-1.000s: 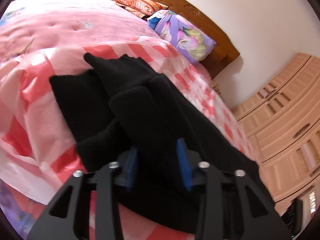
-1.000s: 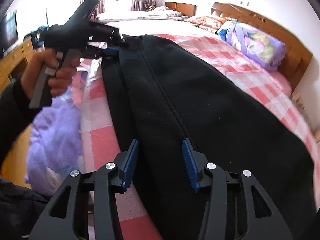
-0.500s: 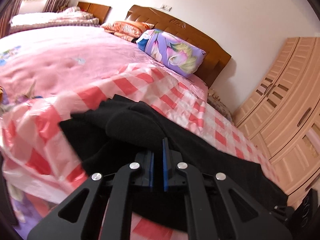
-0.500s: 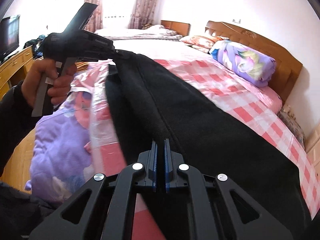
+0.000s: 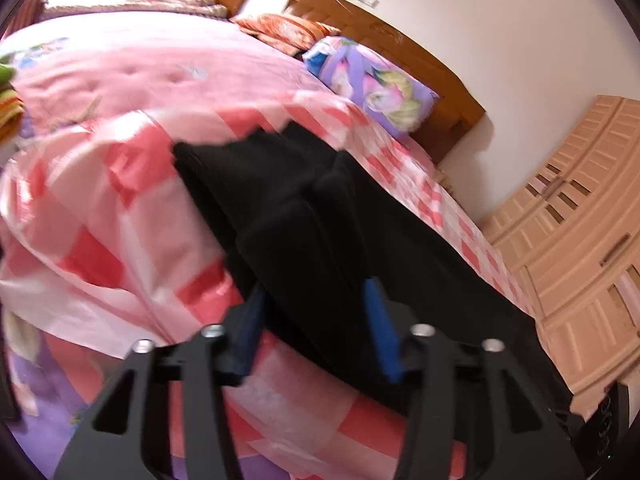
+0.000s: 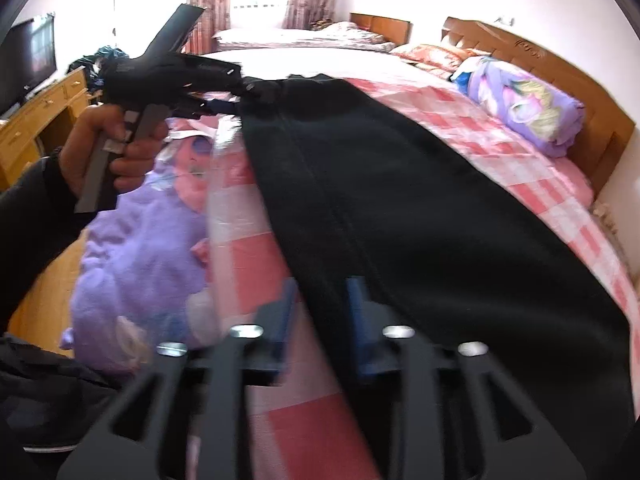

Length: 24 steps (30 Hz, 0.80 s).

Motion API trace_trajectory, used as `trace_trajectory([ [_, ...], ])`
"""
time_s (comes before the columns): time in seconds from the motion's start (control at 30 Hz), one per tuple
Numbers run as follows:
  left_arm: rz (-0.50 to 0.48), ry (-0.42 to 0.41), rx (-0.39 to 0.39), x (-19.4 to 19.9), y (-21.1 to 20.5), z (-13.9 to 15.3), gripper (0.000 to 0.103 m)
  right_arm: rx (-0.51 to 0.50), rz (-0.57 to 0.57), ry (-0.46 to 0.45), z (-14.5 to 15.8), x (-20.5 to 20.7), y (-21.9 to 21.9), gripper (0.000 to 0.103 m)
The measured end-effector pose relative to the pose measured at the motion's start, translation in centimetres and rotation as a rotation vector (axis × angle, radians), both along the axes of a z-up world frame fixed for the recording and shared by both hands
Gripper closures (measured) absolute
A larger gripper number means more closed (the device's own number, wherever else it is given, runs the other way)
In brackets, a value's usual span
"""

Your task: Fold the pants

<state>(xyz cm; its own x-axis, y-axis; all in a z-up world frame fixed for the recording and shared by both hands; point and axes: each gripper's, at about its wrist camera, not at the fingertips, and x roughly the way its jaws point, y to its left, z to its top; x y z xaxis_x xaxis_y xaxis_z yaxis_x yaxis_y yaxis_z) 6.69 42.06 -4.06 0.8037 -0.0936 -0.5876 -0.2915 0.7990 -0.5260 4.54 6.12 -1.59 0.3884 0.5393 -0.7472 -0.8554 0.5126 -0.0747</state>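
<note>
Black pants (image 5: 320, 208) lie lengthwise, doubled over, on the pink and red checked bedspread (image 5: 132, 216). My left gripper (image 5: 314, 292) hovers over one end with its jaws opening; a raised fold of the cloth runs between the blue pads (image 5: 380, 320), which stand apart. At the other end my right gripper (image 6: 322, 286) has its jaws opening too, straddling the near edge of the pants (image 6: 400, 200). In the right wrist view a hand (image 6: 100, 140) holds the left gripper (image 6: 228, 100) at the far end of the pants.
A purple floral pillow (image 5: 372, 84) lies against the wooden headboard (image 5: 440, 92). A peach wardrobe (image 5: 580, 220) stands at the right. A purple blanket (image 6: 136, 248) hangs off the bed's near side. A wooden dresser (image 6: 36, 120) with a TV is at the left.
Half a second ago both grippers were shut on the black cloth; now both sets of jaws stand apart. The lifted fold at the left end has dropped back lower onto the bedspread.
</note>
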Motion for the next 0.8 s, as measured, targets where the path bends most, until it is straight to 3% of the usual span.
trace_trajectory([
  [0.03,0.040,0.007,0.022,-0.4,0.2,0.4,0.034,0.008,0.001,0.003,0.2,-0.2,-0.2,0.030],
  [0.13,0.176,-0.016,0.161,-2.4,-0.3,2.8,0.032,0.097,-0.021,0.054,1.5,0.0,-1.9,0.030],
  [0.23,0.103,-0.078,0.229,-2.7,-2.6,5.2,0.023,0.167,-0.126,0.094,2.4,1.0,-5.2,0.028],
  [0.3,-0.019,-0.094,0.248,-1.8,-5.2,5.9,0.019,0.194,-0.213,0.112,2.6,1.4,-7.8,0.025],
  [0.37,-0.155,-0.058,0.310,0.2,-9.0,5.3,0.017,0.176,-0.306,0.119,2.2,1.5,-10.8,0.018],
  [0.43,-0.232,0.019,0.403,2.6,-12.0,3.8,0.017,0.090,-0.389,0.145,1.0,1.7,-13.0,0.015],
  [0.47,-0.254,0.055,0.423,3.6,-12.9,2.8,0.017,0.037,-0.419,0.199,-0.1,2.0,-13.9,0.015],
  [0.5,-0.266,0.108,0.421,4.9,-13.4,1.5,0.017,0.037,-0.388,0.189,-0.3,1.2,-15.0,0.014],
  [0.6,-0.232,0.160,0.508,6.7,-13.9,-0.1,0.015,0.044,-0.374,0.215,-0.1,-0.3,-16.4,0.014],
  [0.8,-0.198,0.256,0.490,9.9,-12.9,0.2,0.010,0.062,-0.396,0.217,0.4,-1.6,-17.7,0.014],
])
